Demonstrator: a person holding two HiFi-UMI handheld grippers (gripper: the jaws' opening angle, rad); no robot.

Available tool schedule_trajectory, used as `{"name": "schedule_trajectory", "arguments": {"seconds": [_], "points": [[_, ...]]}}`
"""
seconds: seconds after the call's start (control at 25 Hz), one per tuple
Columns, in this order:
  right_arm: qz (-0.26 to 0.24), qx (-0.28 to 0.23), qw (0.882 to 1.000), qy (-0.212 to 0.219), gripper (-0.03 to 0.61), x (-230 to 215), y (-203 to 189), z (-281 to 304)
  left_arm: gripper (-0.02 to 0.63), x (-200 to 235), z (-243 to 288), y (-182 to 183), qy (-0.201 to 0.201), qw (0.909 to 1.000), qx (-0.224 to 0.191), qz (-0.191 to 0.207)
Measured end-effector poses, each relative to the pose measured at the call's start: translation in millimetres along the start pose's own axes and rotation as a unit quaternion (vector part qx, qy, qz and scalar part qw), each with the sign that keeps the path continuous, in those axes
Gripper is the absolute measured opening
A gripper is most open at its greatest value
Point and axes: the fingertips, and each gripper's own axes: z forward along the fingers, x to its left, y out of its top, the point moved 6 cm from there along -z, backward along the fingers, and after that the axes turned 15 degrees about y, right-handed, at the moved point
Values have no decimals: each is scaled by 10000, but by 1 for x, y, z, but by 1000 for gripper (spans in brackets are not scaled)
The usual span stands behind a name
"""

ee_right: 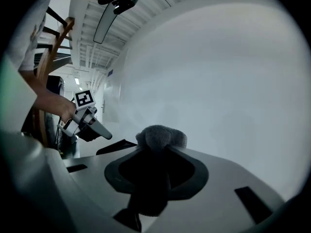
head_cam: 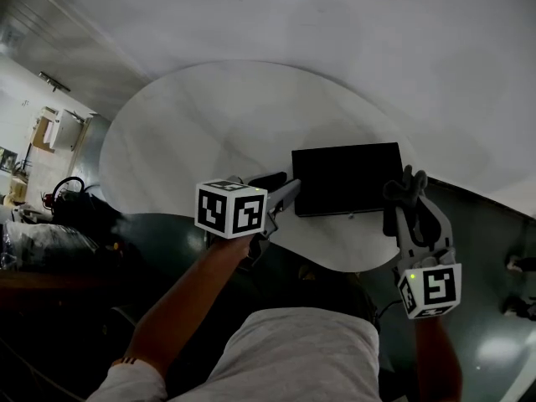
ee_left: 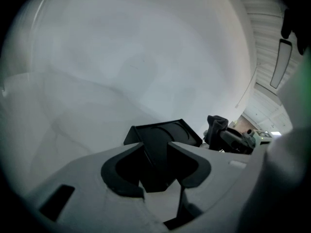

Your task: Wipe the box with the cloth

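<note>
table (head_cam: 209, 115): round, white; its bare top runs wide to the left and to the far side
left gripper (head_cam: 287, 191) (ee_left: 155, 152): reaches in over the near rim, tips at the left short edge of the box (head_cam: 347, 178); jaws spread, the box's near corner pokes into the gap, and I cannot tell whether the pads touch it
box (ee_left: 163, 132): flat, black, lying right of centre, its long near edge close to the table's near rim, open top beyond its far edge
cloth (head_cam: 406, 182) (ee_right: 160, 136): dark grey wad just beside the box's right short edge, near the rim
right gripper (head_cam: 408, 195) (ee_right: 155, 154): off the table's right rim, jaws pinching the cloth, which bulges past the tips
</note>
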Motion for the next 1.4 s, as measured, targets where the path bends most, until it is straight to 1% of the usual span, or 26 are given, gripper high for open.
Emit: {"name": "schedule_trajectory", "arguments": {"seconds": [0.12, 0.2, 0.28, 0.36, 0.44, 0.52, 0.64, 0.8, 0.88, 0.96, 1.12, 1.28, 1.4], "points": [[7, -126, 9991, 409, 95, -2, 25, 10, 156, -8, -18, 20, -61, 9988, -456, 167], [9, -238, 9972, 714, 95, -2, 44, 16, 145, -17, -30, 34, -95, 9961, -805, 357], [-24, -394, 9944, 980, 95, 0, 63, 19, 135, -29, -44, 47, -108, 9910, -1197, 590], [-88, -556, 9912, 1196, 95, 2, 82, 20, 120, -40, -59, 60, -105, 9834, -1624, 801], [-151, -717, 9871, 1421, 95, 5, 101, 23, 100, -48, -71, 72, -106, 9739, -2040, 991], [-220, -875, 9822, 1648, 95, 8, 118, 26, 79, -57, -82, 83, -144, 9619, -2457, 1188], [-278, -1131, 9742, 1936, 95, 10, 138, 27, 58, -70, -98, 95, -227, 9388, -3101, 1481], [-293, -1520, 9628, 2217, 95, 12, 157, 26, 37, -84, -113, 103, -387, 9094, -3788, 1676], [-303, -1660, 9582, 2310, 95, 12, 162, 25, 31, -91, -119, 106, -458, 8970, -4037, 1740], [-312, -1773, 9534, 2422, 95, 13, 165, 23, 26, -97, -123, 106, -503, 8882, -4220, 1748], [-366, -1947, 9437, 2649, 95, 18, 168, 16, 20, -107, -129, 100, -579, 8778, -4433, 1721], [-395, -2089, 9372, 2766, 95, 17, 169, 0, 17, -125, -137, 92, -600, 8659, -4648, 1748], [-375, -2158, 9344, 2807, 95, 16, 169, -2, 15, -127, -141, 89, -597, 8609, -4729, 1780]]}}
